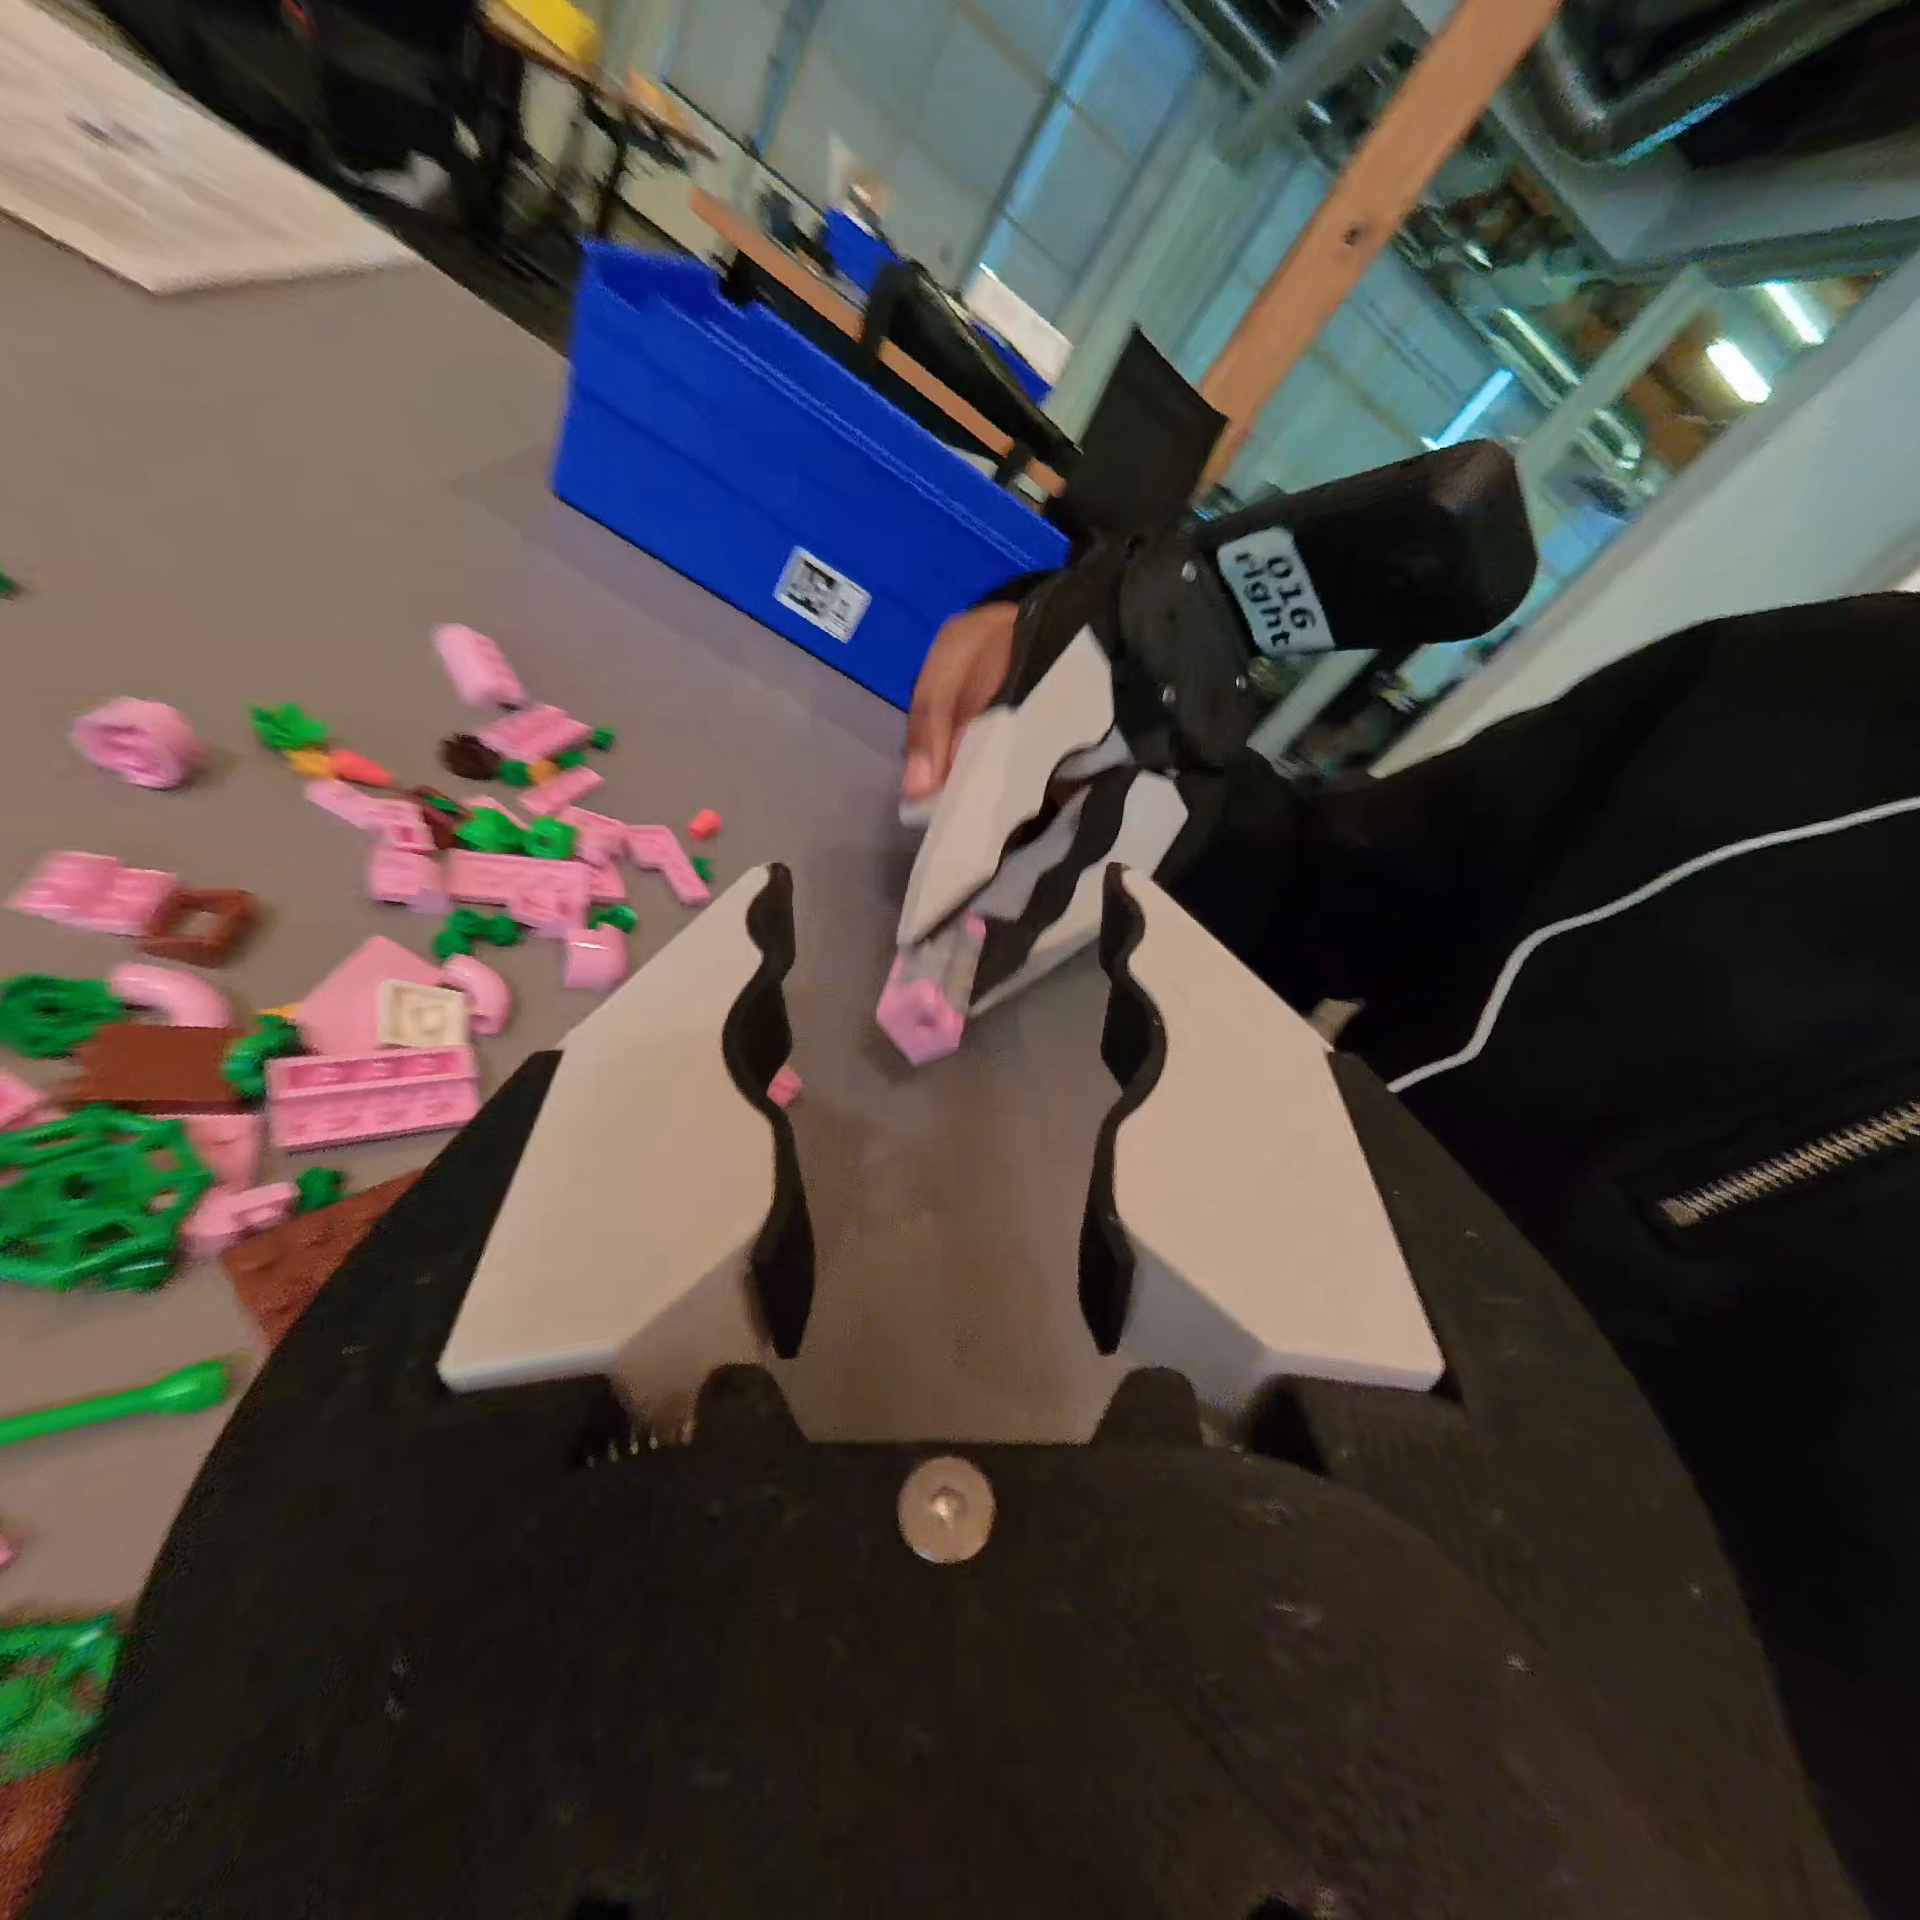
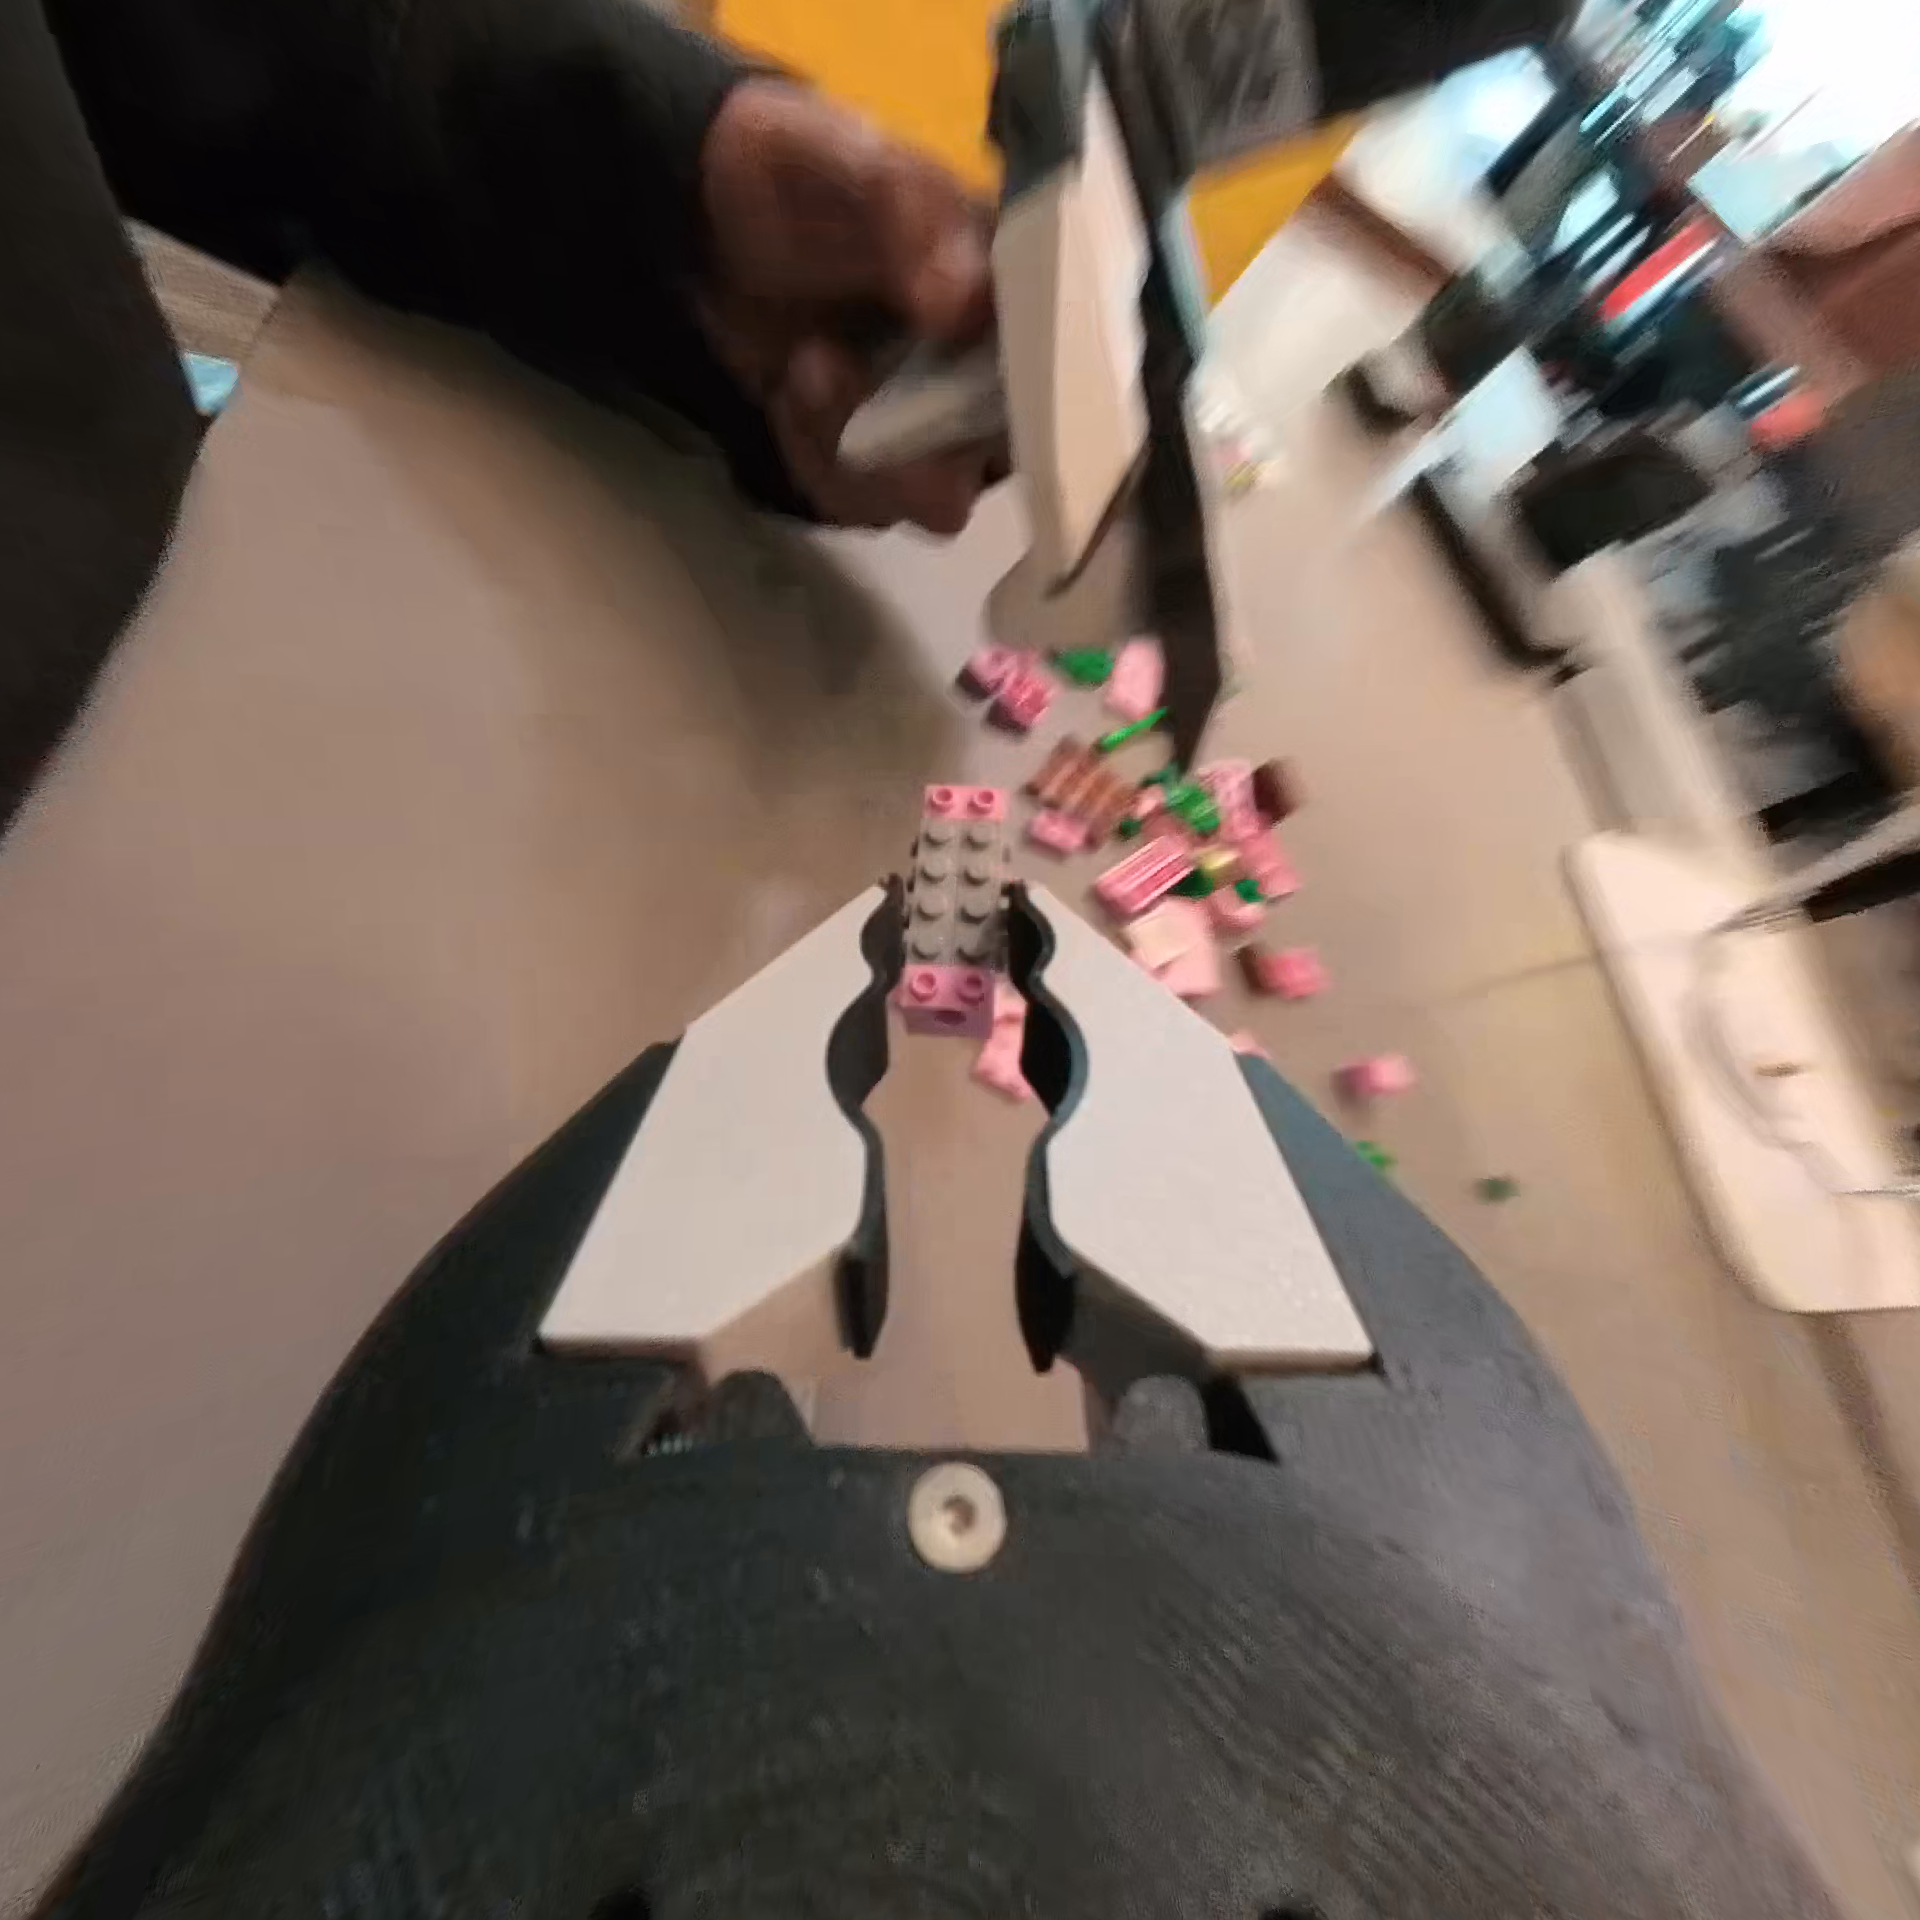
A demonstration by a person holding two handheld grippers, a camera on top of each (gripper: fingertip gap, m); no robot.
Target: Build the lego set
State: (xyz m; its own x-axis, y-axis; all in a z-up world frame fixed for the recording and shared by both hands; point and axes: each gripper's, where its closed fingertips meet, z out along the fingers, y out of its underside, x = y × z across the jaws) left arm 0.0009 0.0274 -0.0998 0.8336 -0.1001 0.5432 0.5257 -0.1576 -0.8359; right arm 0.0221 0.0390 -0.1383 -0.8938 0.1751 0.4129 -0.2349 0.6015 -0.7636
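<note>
Work surface: smooth grey tabletop (image 1: 312, 499). Far edge carries a glossy blue plastic bin (image 1: 748, 478) with a small white label. Behind it, a light wooden post (image 1: 1371, 197) rises diagonally; glass partitions (image 1: 1143, 135) with bluish reflections. Lit ceiling strips (image 1: 1735, 369) at right. Yellow wall panel (image 2: 894, 62) in right wrist view, blurred.

We see the left gripper (image 1: 943, 896) as rough, grainy matt black plastic with smooth matt pale finger plates and a shiny metal screw (image 1: 944, 1509). The right gripper (image 2: 948, 906) has the same finish. The bricks (image 1: 364, 1097) look like glossy moulded plastic, the held stack (image 2: 954, 906) too. The table (image 1: 312, 540) is smooth and matt. The bin (image 1: 769, 488) is smooth blue plastic; the jacket (image 1: 1662, 1039) is dark cloth with a metal zip.
</note>
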